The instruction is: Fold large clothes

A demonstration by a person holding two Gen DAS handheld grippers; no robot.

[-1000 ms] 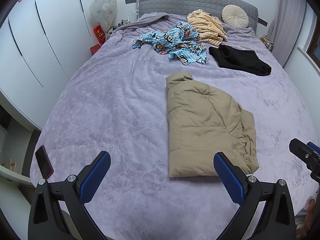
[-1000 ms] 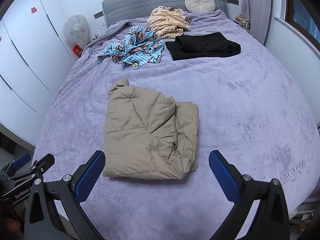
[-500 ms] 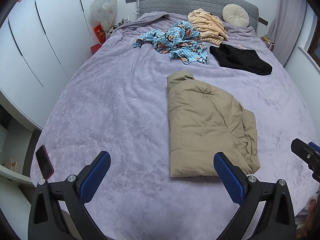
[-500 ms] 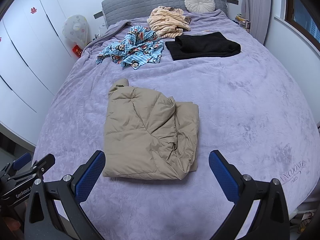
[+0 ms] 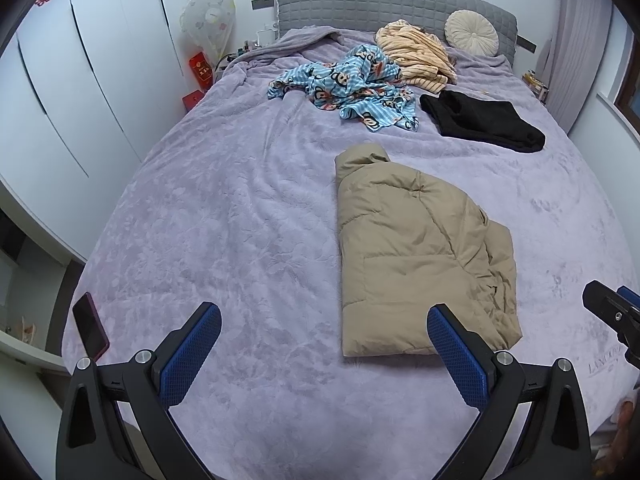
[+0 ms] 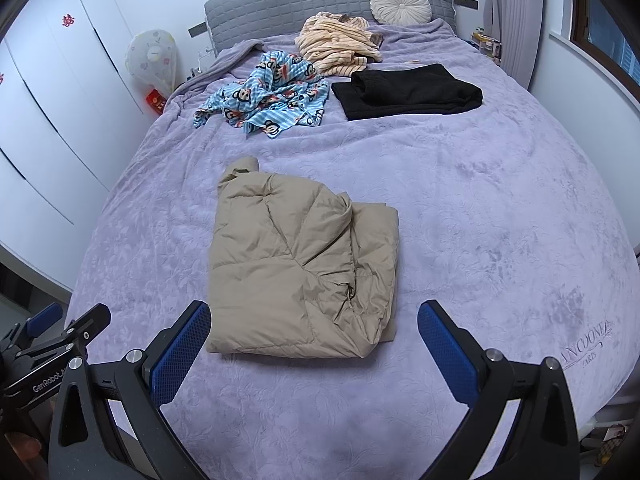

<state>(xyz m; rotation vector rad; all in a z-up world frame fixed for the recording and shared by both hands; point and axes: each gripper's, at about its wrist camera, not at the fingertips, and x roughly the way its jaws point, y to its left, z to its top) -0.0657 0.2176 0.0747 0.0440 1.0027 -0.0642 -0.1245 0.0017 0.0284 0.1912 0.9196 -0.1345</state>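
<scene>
Tan puffer jacket (image 5: 416,264) lies on the purple bedspread (image 5: 240,220), near the foot end, in the middle of the bed. Already folded up small: sleeves tucked in, collar end pointing far, toward the headboard. Right side a bit lumpy, w/ loose layers sticking out. Prob. put in the open spot so there's room to work all around it.

Far end of bed holds the rest of the pile: blue monkey-print pajamas (image 5: 352,88) all crumpled, striped peach garment (image 5: 416,52) behind them, black garment (image 5: 480,120) to the right, looks folded flat. Kept well apart from the jacket, likely so done & not-done stuff don't mix. Round cream cushion (image 5: 472,34) leans on the gray headboard. Dark phone (image 5: 90,330) sits at the near left edge of the bed.

Left claw (image 5: 320,344): spread wide, nothing between the blue pads (image 5: 188,356). Hangs above the bedspread near the foot end, touching nothing. Jacket's near edge sits just past its right finger.

Right claw (image 6: 314,344): also spread wide, empty. Jacket's near edge shows between its two fingers, but no touching seen; claw looks held above & back from it.

Both claws let go & pulled back: jacket fold looks about done. Next pick prob. the pajamas, far left.
</scene>
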